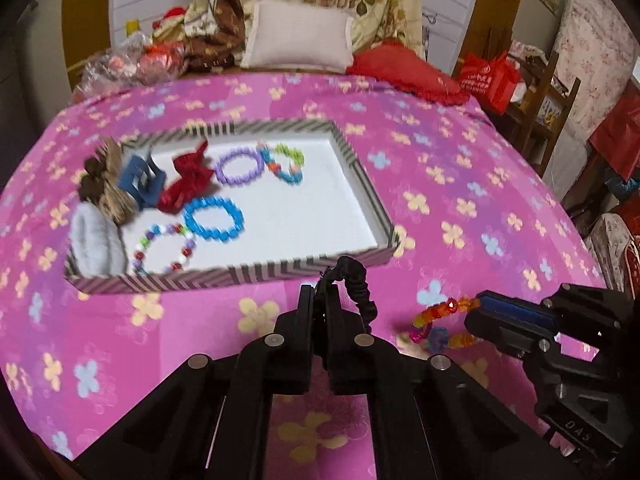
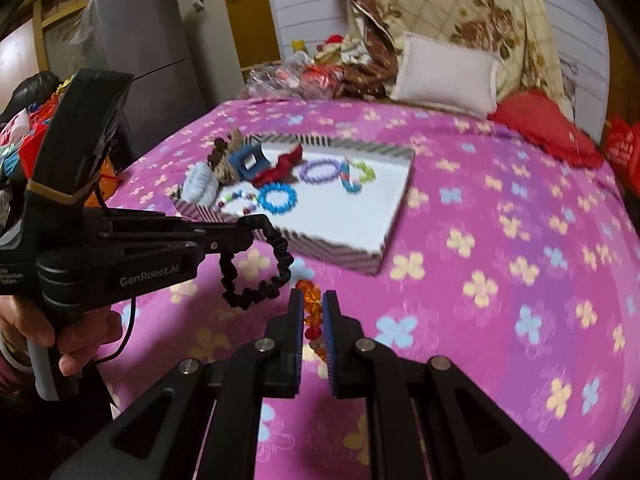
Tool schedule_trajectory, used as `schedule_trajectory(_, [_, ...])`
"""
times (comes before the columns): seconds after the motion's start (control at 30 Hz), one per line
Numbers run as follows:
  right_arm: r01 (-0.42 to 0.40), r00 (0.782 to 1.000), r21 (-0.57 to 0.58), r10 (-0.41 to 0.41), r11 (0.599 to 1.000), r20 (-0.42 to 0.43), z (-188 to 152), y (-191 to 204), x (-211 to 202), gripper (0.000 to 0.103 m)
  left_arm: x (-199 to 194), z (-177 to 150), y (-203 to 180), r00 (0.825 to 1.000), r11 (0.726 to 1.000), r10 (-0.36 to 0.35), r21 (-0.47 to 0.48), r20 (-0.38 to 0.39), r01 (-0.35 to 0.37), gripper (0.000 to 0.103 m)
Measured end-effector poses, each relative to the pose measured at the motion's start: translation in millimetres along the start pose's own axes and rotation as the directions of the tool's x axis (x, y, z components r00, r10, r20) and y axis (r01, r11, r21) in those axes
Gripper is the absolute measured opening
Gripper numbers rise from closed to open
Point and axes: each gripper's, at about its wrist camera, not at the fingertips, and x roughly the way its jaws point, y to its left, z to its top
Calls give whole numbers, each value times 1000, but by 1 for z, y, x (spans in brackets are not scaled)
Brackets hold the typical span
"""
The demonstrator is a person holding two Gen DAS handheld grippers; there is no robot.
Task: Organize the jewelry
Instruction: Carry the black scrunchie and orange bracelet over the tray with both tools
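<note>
The left hand-held gripper (image 1: 319,294) is clamped on a black scrunchie (image 2: 256,268), which dangles in a loop above the bed (image 2: 500,248), with the striped tray (image 1: 236,274) just ahead of its fingers. To its right, the right hand-held gripper (image 2: 312,312) pinches an orange bead bracelet (image 1: 438,322) that droops toward the bedspread. Both grips look shallow, so a quick swing toward the tray could shake either piece loose, or the hanging scrunchie could snag the tray's near wall. Motion blur smears the bracelets and clips already in the tray, and the bracelet's lower beads are hidden between the right fingers.
</note>
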Motion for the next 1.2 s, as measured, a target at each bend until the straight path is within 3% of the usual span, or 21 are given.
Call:
schedule_trajectory(0.57, [29, 997, -67, -24, 997, 72, 57, 11, -18, 9, -38, 18, 13, 994, 998, 67, -5, 89, -67, 10])
schedule_trajectory(0.97, [26, 998, -64, -22, 998, 52, 85, 4, 15, 9, -26, 39, 42, 992, 993, 100, -65, 73, -95, 10])
schedule_trajectory(1.2, [-6, 1000, -30, 6, 1000, -11, 93, -6, 60, 9, 2, 51, 52, 998, 992, 55, -114, 19, -53, 10])
